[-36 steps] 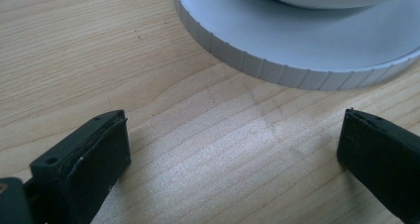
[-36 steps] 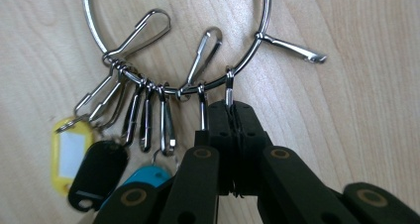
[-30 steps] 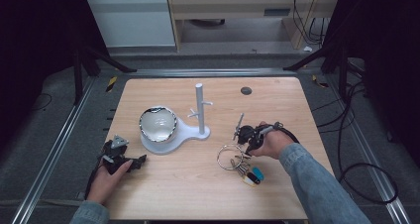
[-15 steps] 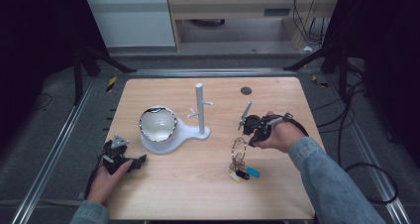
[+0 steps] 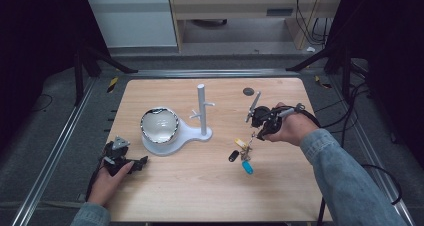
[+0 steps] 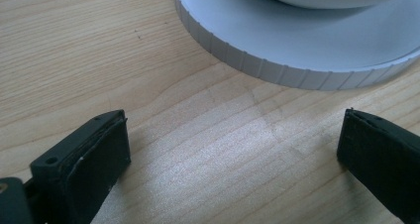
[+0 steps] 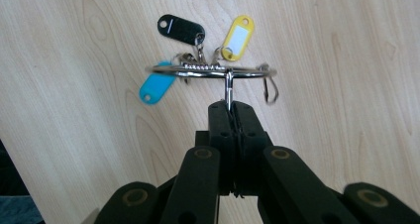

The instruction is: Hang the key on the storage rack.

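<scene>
Spanning the scene, the wooden tabletop [image 5: 200,196] carries a white stand [image 5: 202,111] with a bowl [image 5: 159,125] on its base. Right hand-held gripper [image 7: 231,105]: jaws closed on the key ring [image 7: 208,72], lifted above the tabletop with black, yellow and blue tags hanging. Left hand-held gripper [image 6: 233,144]: jaws wide apart, empty, resting near the stand's base.

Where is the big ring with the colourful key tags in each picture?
High view: the key ring hangs right of centre, under the right claw, tags near the table.
Left gripper view: not in it; the white stand's base lies ahead.
Right gripper view: upper middle, the key ring is pinched at the right claw.
Shared landmark: the pale wooden table.
</scene>
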